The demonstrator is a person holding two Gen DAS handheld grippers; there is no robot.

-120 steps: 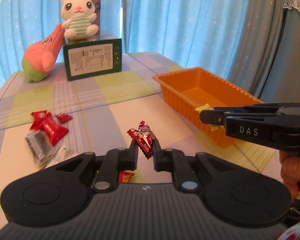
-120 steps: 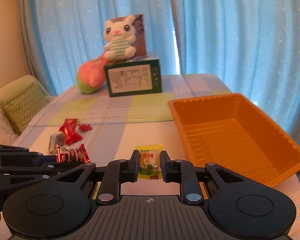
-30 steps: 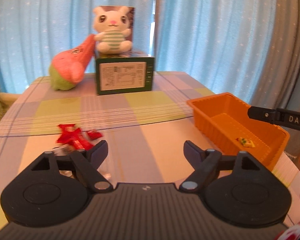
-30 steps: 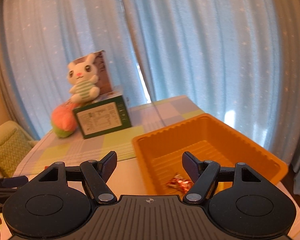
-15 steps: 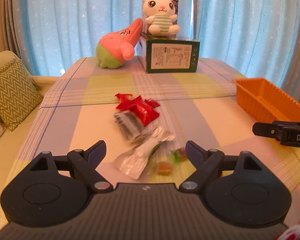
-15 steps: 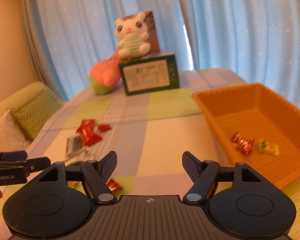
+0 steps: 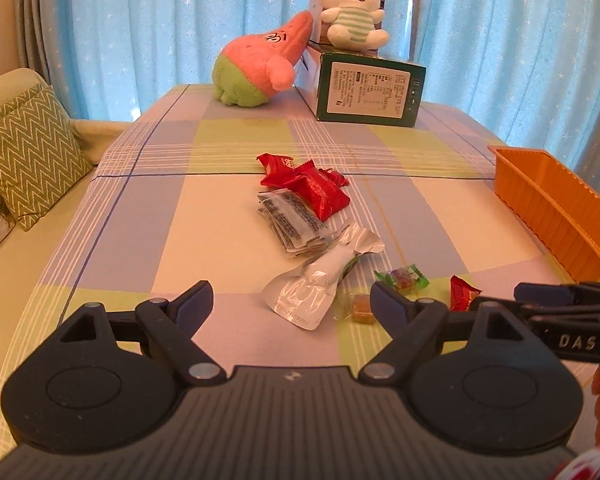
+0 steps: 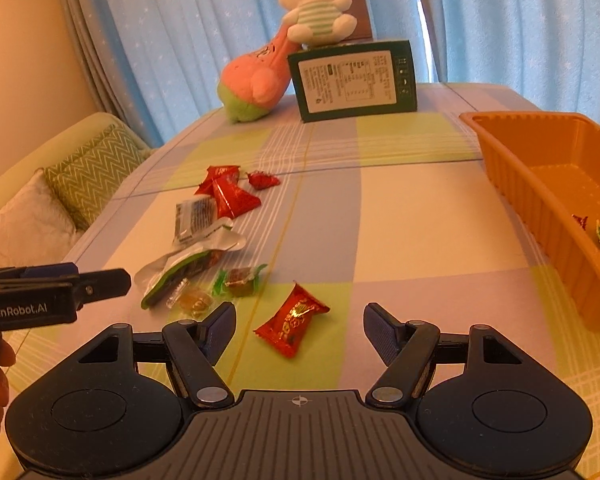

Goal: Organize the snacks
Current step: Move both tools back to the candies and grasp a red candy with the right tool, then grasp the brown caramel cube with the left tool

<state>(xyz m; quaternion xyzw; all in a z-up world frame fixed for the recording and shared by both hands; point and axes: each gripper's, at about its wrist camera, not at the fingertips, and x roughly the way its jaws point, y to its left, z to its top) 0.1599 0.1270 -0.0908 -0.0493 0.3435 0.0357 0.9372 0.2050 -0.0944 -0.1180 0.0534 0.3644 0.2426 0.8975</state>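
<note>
Two wrapped sweets (image 8: 598, 232) lie in the ribbed orange plastic tray (image 8: 540, 200). Left of the tray, red packets (image 7: 316, 188), a silver pouch (image 7: 312, 288) and small candies wait on the checked counter (image 7: 220, 216). Both the left gripper (image 7: 290, 300) and the right gripper (image 8: 300, 332) gape empty, the right's jaws having just narrowed around a red candy (image 8: 292, 318).

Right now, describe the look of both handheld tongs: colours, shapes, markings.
Both are matte black plastic. Each has a ribbed central body, two round disc-shaped housings, silver pivot pins and angled fingers with dark blue textured pads. The left tongs carry white "GenRobot.AI" lettering on their side; the right tongs read "DAS". No cables show. A patterned red and white sleeve edge peeks in beside the right one.
</note>
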